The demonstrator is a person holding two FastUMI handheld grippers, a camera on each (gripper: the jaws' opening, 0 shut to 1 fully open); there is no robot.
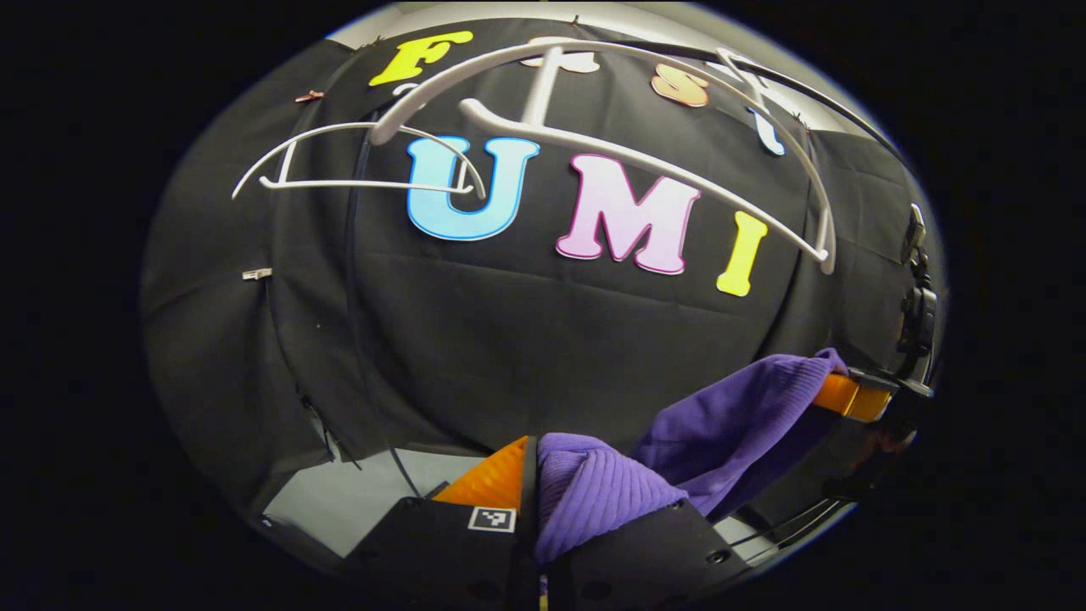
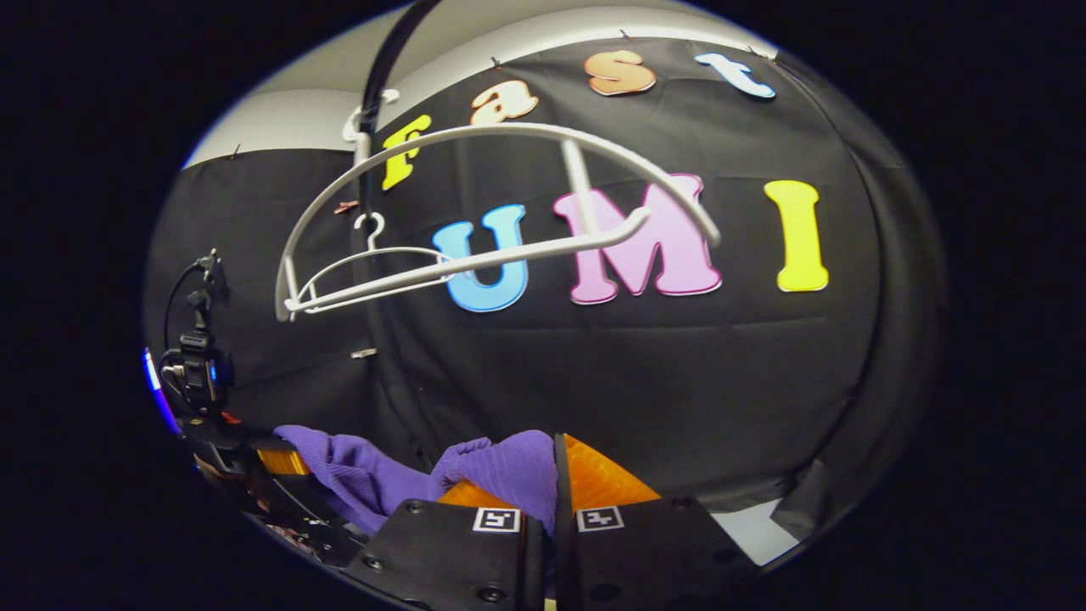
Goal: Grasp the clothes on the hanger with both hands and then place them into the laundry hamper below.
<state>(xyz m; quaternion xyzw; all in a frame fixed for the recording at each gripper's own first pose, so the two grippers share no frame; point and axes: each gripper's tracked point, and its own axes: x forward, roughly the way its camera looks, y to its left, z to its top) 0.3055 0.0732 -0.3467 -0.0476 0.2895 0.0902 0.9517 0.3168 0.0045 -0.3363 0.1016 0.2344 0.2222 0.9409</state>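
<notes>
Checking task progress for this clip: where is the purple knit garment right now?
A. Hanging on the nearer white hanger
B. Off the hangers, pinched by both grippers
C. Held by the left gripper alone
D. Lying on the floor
B: the purple knit garment stretches between the left gripper and the right gripper, each shut on a bunch of it, while the nearer white hanger above is bare.

- In the left gripper view, the garment [image 1: 730,424] runs from the left gripper [image 1: 533,475] at bottom centre up to the right gripper [image 1: 857,395] at the right edge.
- Two hangers [image 1: 611,144] hang above, across the upper frame.
- In the right gripper view, the garment lies lower left, between both grippers.
</notes>
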